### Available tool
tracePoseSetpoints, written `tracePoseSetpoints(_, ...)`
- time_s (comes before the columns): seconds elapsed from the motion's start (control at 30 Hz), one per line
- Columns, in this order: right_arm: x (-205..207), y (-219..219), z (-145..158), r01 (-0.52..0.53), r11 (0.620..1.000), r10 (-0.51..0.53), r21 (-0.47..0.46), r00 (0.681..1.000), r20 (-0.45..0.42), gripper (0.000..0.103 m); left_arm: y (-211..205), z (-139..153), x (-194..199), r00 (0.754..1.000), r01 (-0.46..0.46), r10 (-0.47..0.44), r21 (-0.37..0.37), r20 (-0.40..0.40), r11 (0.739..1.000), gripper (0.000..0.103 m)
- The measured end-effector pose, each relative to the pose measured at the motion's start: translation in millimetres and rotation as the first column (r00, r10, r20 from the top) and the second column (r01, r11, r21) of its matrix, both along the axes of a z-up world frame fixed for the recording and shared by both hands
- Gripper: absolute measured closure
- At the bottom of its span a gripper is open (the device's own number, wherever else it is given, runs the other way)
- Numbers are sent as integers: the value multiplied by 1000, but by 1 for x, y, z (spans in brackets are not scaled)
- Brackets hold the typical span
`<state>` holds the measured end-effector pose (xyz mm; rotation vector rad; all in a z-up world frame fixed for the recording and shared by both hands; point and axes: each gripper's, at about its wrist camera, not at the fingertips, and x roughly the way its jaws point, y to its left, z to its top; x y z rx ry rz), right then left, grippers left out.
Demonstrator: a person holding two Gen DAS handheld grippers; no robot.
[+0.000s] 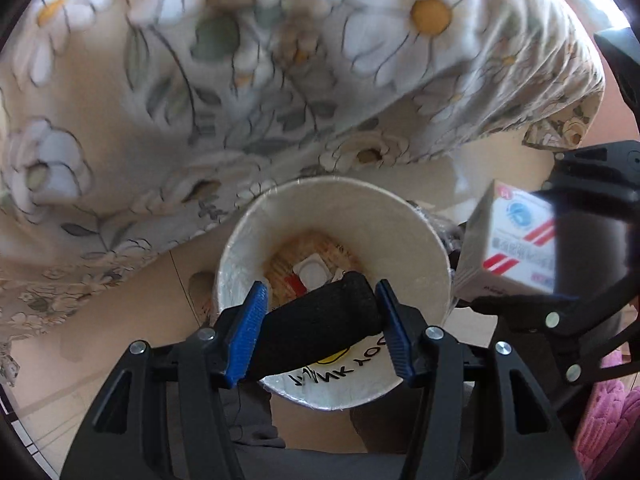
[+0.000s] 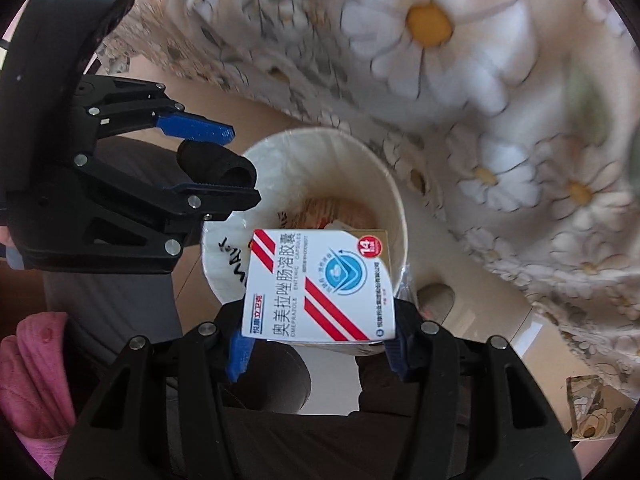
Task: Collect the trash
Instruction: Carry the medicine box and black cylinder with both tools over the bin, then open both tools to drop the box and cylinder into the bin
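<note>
- The left gripper (image 1: 320,312) pinches a black foam-like piece (image 1: 320,328) between its blue pads (image 1: 248,328), directly above the open mouth of a white paper bucket (image 1: 424,248).
- The right gripper (image 2: 316,344) clamps a white medicine box (image 2: 316,284) with red stripes and a blue emblem, hanging over the near rim of the same bucket (image 2: 384,184).
- Inside the bucket lie small scraps: a white blister-like piece (image 1: 314,272) and something red beside it.
- A daisy-print cloth (image 1: 200,80) drapes down just behind the bucket, its hem close to the far rim.
- Beige floor tiles (image 1: 132,312) show beneath.
- A pink fuzzy item (image 2: 36,372) sits at the edge, well apart from the bucket.
- Each gripper appears in the other's view, side by side.
</note>
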<state>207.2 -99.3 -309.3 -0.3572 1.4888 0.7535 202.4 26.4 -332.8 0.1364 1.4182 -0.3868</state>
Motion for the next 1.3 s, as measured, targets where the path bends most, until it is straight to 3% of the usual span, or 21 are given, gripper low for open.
tracePoseSetpoints(0.4,-3,21,-86,4,996,-14,-88,994,-110,48,1,-76,12,992,-67,72,51,-100,996,45)
tracePoseSetpoints(0.7,2,27,-128,2,992,-25,-128,983,-181,48,2,-121,18,978,-91,103,73,-182,993,44)
tracePoseSetpoints(0.97,5,28,-149,5,989,-34,-147,980,-197,48,-4,-138,21,972,-87,106,97,-212,991,43)
tracePoseSetpoints(1.03,2,30,-151,-8,988,-20,-155,983,-180,44,-3,-141,22,968,-92,115,112,-224,989,38)
tracePoseSetpoints(1.1,-2,32,-150,-25,985,-3,-173,987,-159,38,-1,-143,23,967,-103,128,120,-222,987,26)
tracePoseSetpoints(1.3,-3,33,-148,-29,985,3,-172,989,-147,36,-2,-143,21,967,-92,118,124,-224,988,26)
